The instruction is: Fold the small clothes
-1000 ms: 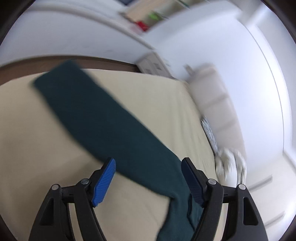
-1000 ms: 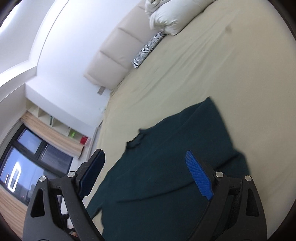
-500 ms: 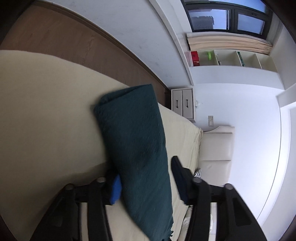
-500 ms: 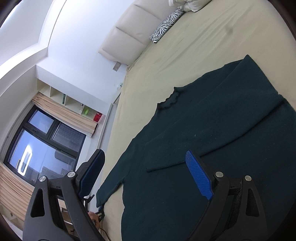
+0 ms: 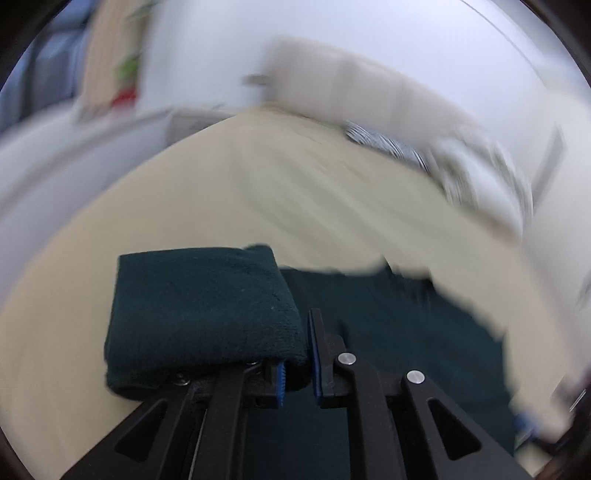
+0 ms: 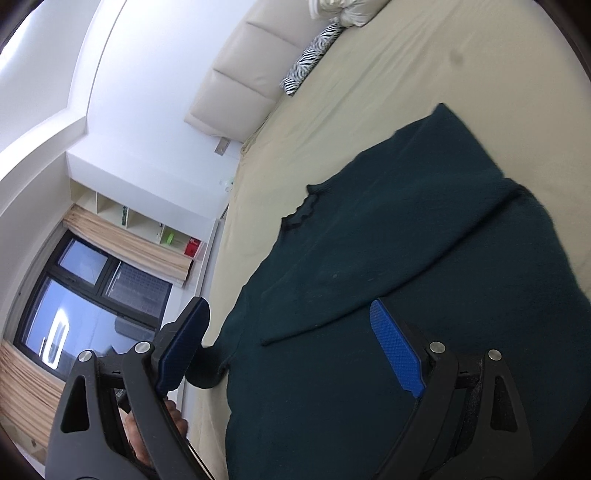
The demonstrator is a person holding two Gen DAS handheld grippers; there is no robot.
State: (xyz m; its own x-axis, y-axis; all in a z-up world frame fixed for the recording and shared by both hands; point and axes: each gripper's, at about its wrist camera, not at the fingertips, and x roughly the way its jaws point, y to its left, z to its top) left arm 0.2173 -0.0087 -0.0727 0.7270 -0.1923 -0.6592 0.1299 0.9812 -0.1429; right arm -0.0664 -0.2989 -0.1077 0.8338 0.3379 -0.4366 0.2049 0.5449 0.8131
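A dark green sweater (image 6: 406, 258) lies flat on the beige bed (image 6: 388, 74), one sleeve folded across its body. My right gripper (image 6: 291, 350) is open and empty just above the sweater's lower part. In the left wrist view my left gripper (image 5: 297, 365) is shut on the other sleeve (image 5: 199, 306), whose cuff end drapes over the left finger. The sweater's body (image 5: 388, 332) lies below and to the right of it. This view is blurred by motion.
A cream padded headboard (image 6: 251, 74), a zebra-print cushion (image 6: 314, 55) and white pillows (image 6: 351, 11) are at the bed's far end. A window (image 6: 81, 295), wall shelves (image 6: 140, 225) and white walls lie to the left.
My left gripper has closed on the sleeve and swung it toward the sweater's body. My right gripper has come lower over the sweater and stays open.
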